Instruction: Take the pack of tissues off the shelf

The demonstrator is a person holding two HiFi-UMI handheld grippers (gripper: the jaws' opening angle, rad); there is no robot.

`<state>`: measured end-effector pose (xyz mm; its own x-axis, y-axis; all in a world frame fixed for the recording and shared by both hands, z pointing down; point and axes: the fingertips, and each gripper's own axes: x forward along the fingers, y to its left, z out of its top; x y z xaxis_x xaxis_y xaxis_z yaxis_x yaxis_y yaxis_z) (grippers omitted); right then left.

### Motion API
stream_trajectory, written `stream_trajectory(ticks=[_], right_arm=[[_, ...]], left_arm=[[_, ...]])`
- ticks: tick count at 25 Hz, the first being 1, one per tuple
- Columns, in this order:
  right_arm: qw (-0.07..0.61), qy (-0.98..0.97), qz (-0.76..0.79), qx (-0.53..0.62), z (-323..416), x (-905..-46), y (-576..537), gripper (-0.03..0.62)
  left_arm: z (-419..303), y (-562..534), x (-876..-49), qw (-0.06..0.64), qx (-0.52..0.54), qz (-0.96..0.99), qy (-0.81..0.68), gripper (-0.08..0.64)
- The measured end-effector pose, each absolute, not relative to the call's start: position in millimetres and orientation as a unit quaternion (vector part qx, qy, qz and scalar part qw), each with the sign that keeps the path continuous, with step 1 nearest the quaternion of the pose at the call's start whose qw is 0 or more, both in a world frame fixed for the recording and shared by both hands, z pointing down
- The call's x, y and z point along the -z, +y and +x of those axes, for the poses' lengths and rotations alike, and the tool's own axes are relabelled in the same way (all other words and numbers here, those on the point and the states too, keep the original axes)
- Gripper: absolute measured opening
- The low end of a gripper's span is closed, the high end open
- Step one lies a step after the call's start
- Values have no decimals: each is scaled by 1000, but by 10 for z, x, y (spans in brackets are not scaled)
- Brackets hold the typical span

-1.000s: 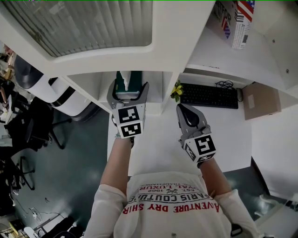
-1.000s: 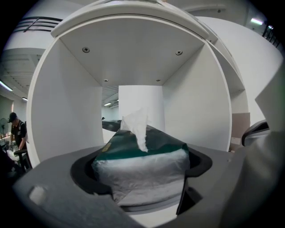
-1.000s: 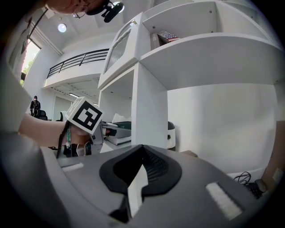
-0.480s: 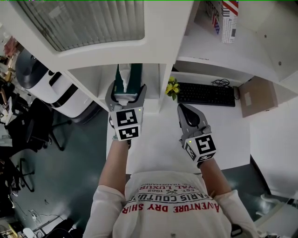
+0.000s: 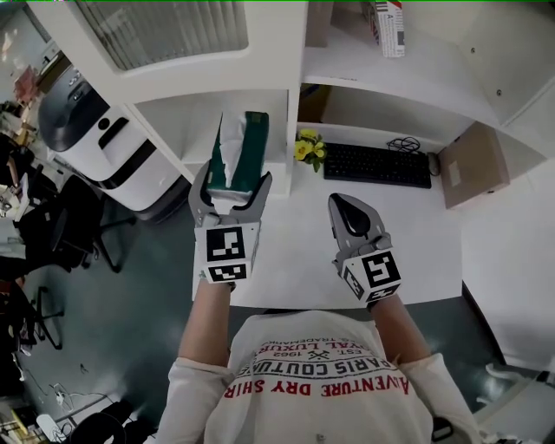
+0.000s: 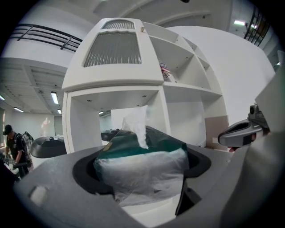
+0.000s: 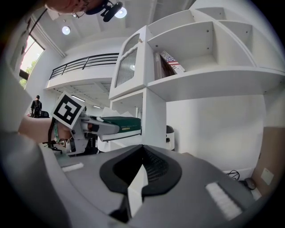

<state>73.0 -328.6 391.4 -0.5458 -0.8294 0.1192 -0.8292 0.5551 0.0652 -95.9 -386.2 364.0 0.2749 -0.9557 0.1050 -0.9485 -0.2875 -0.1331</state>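
Observation:
The pack of tissues (image 5: 241, 160) is dark green with a clear end and a white tissue sticking out of its top. My left gripper (image 5: 232, 184) is shut on its near end and holds it in the air, in front of the open shelf compartment (image 5: 178, 130). In the left gripper view the pack (image 6: 142, 164) fills the space between the jaws. My right gripper (image 5: 347, 208) hangs over the white desk (image 5: 295, 251), shut and empty. From the right gripper view the jaws (image 7: 139, 178) meet, and the held pack (image 7: 120, 124) shows to the left.
The white shelf unit (image 5: 295, 69) stands on the desk's far side, with a flag-printed box (image 5: 388, 22) on an upper shelf. A black keyboard (image 5: 377, 163), yellow flowers (image 5: 305, 149) and a brown board (image 5: 473, 165) sit behind. A white-and-black machine (image 5: 95, 143) and chairs (image 5: 52, 234) are at left.
My left gripper has drawn back from the shelf with the pack, which is now outside the compartment. The right gripper has hardly moved.

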Motion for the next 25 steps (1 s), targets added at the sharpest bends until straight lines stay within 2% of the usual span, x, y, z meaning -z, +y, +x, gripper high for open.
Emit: stream_trajectory(ticks=[12,25], right_arm=[[67,-881,468,9,1054,-3851,-2889,0],[38,-874,484,29,1186,-3721,-2621,0]], left_arm=[[-627,-2830,-3689,37,79,-831,549,448],[-606,-2509,-3798,22,69,-843,533,448]])
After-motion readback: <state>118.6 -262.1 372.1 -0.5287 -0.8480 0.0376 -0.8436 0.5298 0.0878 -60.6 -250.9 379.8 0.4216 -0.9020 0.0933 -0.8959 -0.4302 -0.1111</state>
